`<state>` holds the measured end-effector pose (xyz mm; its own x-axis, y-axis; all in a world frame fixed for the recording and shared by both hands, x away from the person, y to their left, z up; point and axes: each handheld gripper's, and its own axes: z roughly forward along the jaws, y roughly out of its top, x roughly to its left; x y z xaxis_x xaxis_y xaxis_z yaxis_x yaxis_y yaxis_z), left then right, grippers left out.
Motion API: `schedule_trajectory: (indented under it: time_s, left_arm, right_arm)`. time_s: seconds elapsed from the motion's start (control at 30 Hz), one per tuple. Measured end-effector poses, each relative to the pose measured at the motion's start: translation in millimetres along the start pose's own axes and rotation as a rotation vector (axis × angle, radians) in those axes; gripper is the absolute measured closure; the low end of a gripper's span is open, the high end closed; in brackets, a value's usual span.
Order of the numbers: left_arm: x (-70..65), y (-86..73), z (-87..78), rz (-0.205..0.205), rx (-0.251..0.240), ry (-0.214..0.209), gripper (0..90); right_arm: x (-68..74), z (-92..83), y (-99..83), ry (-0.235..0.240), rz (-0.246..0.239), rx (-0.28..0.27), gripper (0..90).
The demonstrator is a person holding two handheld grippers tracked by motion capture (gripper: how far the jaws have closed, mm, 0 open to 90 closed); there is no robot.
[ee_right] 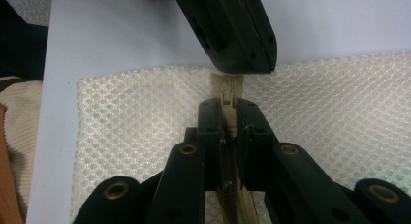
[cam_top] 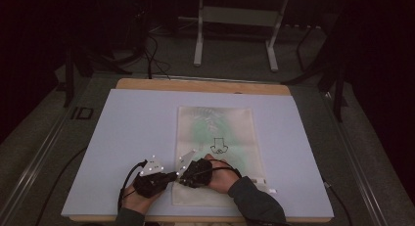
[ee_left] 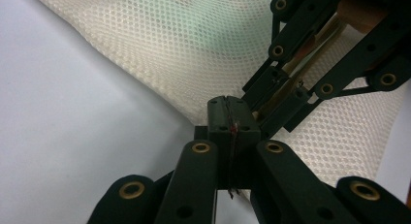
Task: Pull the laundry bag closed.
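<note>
Both tongs meet at the mesh bag's [cam_top: 215,152] near-left edge: left tongs [ee_left: 228,118] clenched on its edge, right tongs [ee_right: 228,118] clenched on its zipper [ee_right: 228,95].

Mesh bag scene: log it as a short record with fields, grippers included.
item: cream mesh bag with a zipper, lying flat
surface: pale blue mat on a wooden table
left gripper: shut on the bag's edge at the zipper end
right gripper: shut on the zipper pull
position: both grippers meet at the bag's near left corner
contents: something green shows through the mesh

Cream mesh cloth bag [cam_top: 215,138] lies on a matt, smooth board [cam_top: 132,138].
</note>
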<state>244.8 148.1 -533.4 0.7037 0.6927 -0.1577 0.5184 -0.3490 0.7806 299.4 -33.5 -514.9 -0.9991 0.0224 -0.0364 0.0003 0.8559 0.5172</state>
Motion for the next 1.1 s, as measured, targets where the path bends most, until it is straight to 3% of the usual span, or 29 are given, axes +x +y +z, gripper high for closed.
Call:
schedule_trajectory:
  time_s: [0.13, 0.47, 0.83, 1.1]
  left_arm:
    - [3.0, -0.2, 2.4, -0.026, 0.005, 0.014, 89.1]
    - [3.4, -0.6, 7.3, -0.040, 0.020, 0.011, 89.0]
    - [-5.6, 0.8, 11.3, 0.023, 0.057, 0.079, 89.8]
    - [-6.6, 0.8, 11.1, 0.034, 0.060, 0.088, 89.7]
  right_arm:
    - [1.1, 1.2, 3.0, -0.006, 0.003, 0.006, 82.2]
    - [0.6, 2.2, 4.9, -0.004, 0.010, 0.010, 82.1]
    - [1.2, 1.8, 7.4, -0.009, -0.020, 0.035, 82.3]
    - [-0.4, -6.2, -1.8, 0.006, -0.012, 0.060, 82.3]
